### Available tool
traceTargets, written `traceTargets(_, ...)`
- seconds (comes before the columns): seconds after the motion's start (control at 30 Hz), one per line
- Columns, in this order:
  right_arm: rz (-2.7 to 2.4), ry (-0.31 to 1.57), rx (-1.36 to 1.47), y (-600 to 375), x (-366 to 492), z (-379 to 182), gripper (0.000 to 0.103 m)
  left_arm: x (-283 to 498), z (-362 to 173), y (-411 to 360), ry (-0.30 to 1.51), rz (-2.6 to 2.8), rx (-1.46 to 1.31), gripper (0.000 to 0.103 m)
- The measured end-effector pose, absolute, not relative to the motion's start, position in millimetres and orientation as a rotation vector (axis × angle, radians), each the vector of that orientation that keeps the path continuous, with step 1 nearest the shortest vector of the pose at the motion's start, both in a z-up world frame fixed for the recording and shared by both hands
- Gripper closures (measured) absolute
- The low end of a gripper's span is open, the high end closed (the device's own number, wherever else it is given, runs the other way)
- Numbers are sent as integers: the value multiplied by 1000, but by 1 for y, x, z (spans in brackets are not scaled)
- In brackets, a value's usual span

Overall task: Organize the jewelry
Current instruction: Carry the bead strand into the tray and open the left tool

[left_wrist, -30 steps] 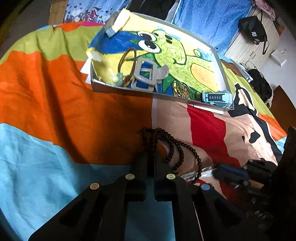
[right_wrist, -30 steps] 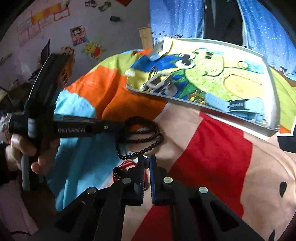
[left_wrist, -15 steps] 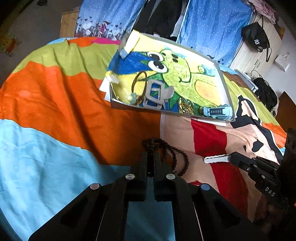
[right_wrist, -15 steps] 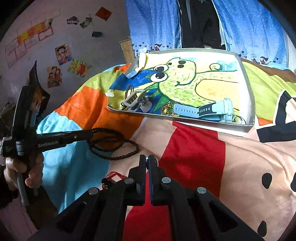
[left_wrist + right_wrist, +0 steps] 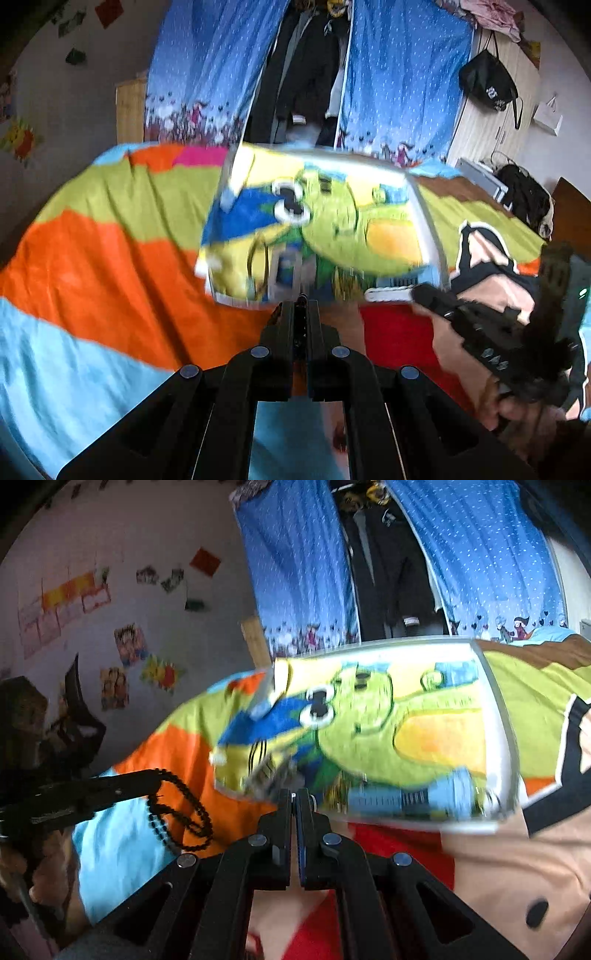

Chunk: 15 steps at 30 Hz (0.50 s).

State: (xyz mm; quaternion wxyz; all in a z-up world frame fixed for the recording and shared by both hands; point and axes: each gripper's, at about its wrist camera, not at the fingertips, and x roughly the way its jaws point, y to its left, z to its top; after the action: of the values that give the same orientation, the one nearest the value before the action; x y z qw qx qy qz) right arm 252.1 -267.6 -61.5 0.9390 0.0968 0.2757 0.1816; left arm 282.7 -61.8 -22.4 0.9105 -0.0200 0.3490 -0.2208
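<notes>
The black bead necklace (image 5: 181,816) hangs in loops from my left gripper (image 5: 157,780), which is shut on it above the bedspread. In the left wrist view that gripper (image 5: 302,301) is shut and the beads are hidden under its fingers. My right gripper (image 5: 294,798) is also shut, with a small white piece (image 5: 312,799) at its tip. The left wrist view shows this white piece (image 5: 388,294) sticking out of the right gripper (image 5: 419,293). Both grippers point at the near edge of the cartoon-printed tray (image 5: 424,206) (image 5: 498,716).
In the tray lie a blue watch (image 5: 406,799), a grey clip (image 5: 273,771) and a brown ring (image 5: 255,258), all blurred. The tray rests on a colourful bedspread (image 5: 110,266). Blue curtains (image 5: 207,74) and a wardrobe (image 5: 476,122) stand behind the bed.
Both grippers have risen off the bed and tilted up. The necklace left the bedspread and now dangles from the left gripper. The tray's near edge now lies just past both fingertips.
</notes>
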Motion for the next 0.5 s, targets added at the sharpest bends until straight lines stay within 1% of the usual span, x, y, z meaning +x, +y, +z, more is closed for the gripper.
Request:
traceTargets(0.13, 348, 550, 225, -267, 276, -67, 100, 308, -1, -62, 658, -422, -48, 100)
traceTargets(0.2, 337, 559, 236, -268, 286, -74, 100, 324, 1, -62, 649, -403, -64, 100)
traceTargets(0.27, 331, 574, 240, -268, 295, -80, 100, 338, -2, -60, 650, -387, -78, 100)
traceTargets(0.5, 318, 604, 208, -265, 307, -94, 100, 381, -38, -57, 703, -358, -134, 100)
